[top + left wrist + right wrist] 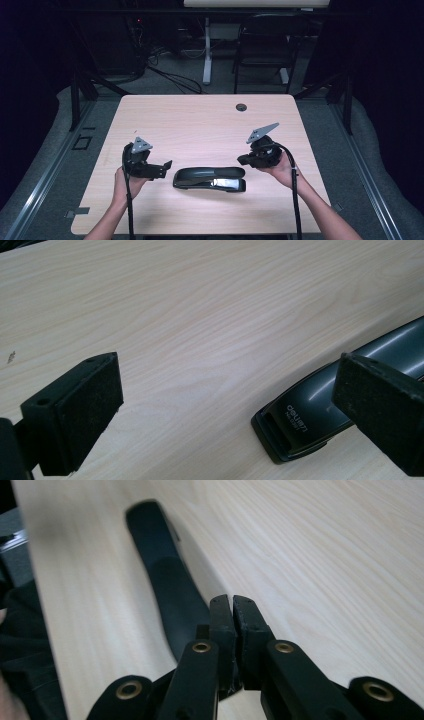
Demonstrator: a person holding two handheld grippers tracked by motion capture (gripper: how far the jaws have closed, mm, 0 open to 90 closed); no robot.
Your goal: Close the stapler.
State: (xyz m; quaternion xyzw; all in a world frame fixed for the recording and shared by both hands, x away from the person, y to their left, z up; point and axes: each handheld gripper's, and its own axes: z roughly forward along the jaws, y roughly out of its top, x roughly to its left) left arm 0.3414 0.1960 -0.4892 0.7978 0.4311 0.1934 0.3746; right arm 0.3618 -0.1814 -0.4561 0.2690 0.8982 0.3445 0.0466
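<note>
A long black stapler [210, 178] lies flat on the light wood table [200, 120], near its front edge, between the two hands. My left gripper [165, 166] is held just left of the stapler's left end, its jaws wide apart with bare table between them. From that gripper's own camera, the stapler [305, 415] lies ahead beside the right pad [385, 415]. My right gripper [243, 160] hovers above the stapler's right end, with its jaws pressed together on nothing. Its closed tips [232, 605] point along the stapler [170, 590], which lies just below.
A round cable hole [241, 107] sits near the table's far edge. Beyond the table stand a black chair [265, 45] and a white desk leg [207, 50] on grey floor. Each gripper's black cable trails off the front edge.
</note>
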